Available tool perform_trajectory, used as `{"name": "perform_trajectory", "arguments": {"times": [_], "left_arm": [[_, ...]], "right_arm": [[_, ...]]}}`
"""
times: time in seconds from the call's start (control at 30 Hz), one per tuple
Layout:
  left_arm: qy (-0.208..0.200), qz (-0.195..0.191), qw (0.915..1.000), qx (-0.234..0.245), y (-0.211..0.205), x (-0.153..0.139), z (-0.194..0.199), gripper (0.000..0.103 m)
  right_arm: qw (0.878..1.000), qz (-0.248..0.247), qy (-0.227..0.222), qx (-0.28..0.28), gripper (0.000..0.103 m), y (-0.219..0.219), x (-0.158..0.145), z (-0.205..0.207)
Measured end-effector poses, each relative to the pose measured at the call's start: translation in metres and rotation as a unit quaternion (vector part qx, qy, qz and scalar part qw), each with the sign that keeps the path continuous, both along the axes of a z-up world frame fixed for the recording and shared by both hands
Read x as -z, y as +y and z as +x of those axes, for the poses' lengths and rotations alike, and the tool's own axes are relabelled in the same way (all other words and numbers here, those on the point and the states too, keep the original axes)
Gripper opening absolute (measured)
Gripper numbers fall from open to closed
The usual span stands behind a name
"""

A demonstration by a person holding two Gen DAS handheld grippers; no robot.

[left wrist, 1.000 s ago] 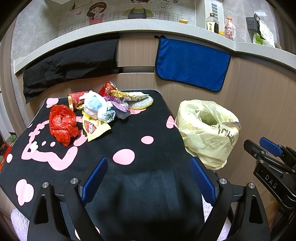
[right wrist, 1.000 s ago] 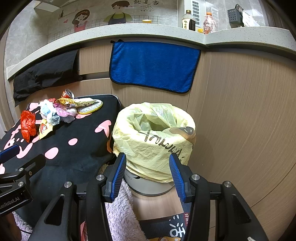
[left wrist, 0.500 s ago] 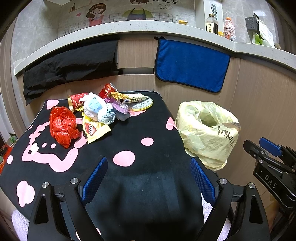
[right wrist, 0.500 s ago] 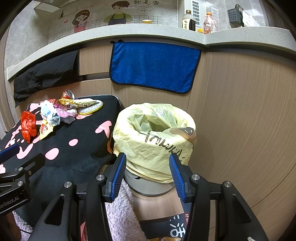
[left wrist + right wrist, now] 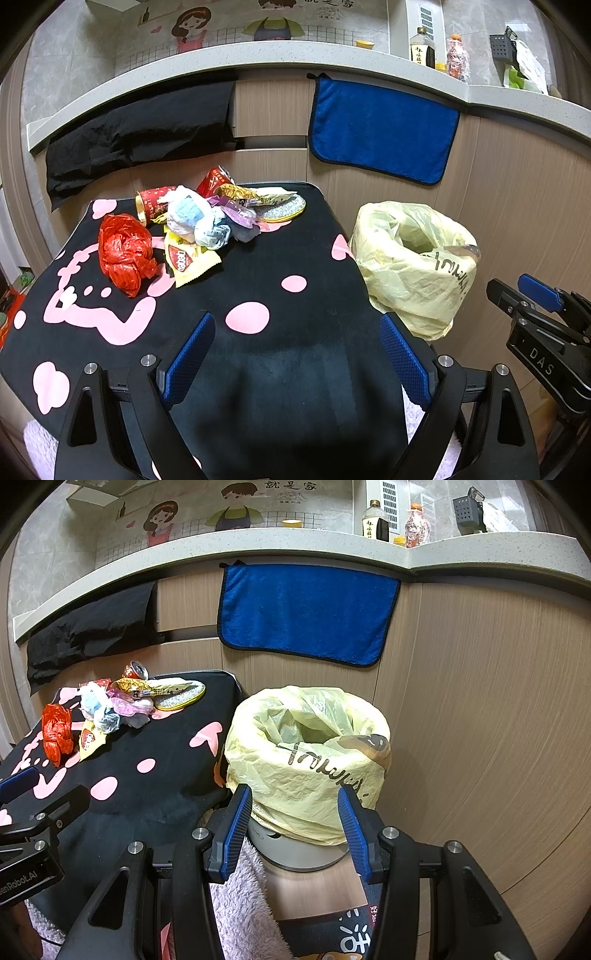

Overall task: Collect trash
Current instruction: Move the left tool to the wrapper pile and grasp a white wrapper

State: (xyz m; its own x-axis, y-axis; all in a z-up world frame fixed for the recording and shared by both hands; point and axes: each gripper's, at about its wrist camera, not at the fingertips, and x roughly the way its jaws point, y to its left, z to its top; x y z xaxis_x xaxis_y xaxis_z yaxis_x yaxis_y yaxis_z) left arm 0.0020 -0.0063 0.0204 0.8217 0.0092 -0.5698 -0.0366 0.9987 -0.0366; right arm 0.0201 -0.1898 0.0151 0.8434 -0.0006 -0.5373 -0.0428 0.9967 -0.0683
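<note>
A pile of trash lies at the far left of a black table with pink spots (image 5: 295, 258): a red crumpled bag (image 5: 125, 253), a yellow snack wrapper (image 5: 188, 260), a white-blue wad (image 5: 194, 221), red cans (image 5: 153, 203) and a gold wrapper (image 5: 255, 197). The pile also shows in the right wrist view (image 5: 110, 709). A bin lined with a yellow bag (image 5: 306, 760) stands right of the table (image 5: 413, 258). My left gripper (image 5: 295, 354) is open and empty over the table's near edge. My right gripper (image 5: 295, 827) is open and empty in front of the bin.
A curved counter (image 5: 295, 55) with bottles runs behind. A blue towel (image 5: 380, 129) and a black cloth (image 5: 140, 125) hang from it. A wood-panel wall (image 5: 480, 720) is right of the bin. A pink fluffy mat (image 5: 236, 904) lies below.
The left wrist view has shifted very slightly, so the table and trash sit a little lower in frame. Both grippers stay open and empty.
</note>
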Motion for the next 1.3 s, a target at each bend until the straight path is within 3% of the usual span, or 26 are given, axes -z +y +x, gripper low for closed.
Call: {"name": "perform_trajectory", "arguments": {"times": [0.3, 0.9, 1.13, 1.3], "left_arm": [[-0.001, -0.003, 1.0, -0.002, 0.009, 0.003, 0.023, 0.09], [0.01, -0.01, 0.9991, -0.04, 0.08, 0.017, 0.137, 0.09], [-0.018, -0.008, 0.9992, -0.036, 0.106, 0.004, 0.18, 0.091], [0.011, -0.021, 0.9986, -0.046, 0.126, 0.015, 0.208, 0.091]], "right_arm": [[1.0, 0.004, 0.009, -0.009, 0.046, 0.003, 0.003, 0.019], [0.999, 0.017, 0.013, -0.047, 0.046, 0.041, -0.002, 0.15], [0.998, 0.029, 0.036, -0.049, 0.046, 0.047, 0.011, 0.182], [0.997, 0.042, 0.054, -0.045, 0.046, 0.043, 0.02, 0.195]]}}
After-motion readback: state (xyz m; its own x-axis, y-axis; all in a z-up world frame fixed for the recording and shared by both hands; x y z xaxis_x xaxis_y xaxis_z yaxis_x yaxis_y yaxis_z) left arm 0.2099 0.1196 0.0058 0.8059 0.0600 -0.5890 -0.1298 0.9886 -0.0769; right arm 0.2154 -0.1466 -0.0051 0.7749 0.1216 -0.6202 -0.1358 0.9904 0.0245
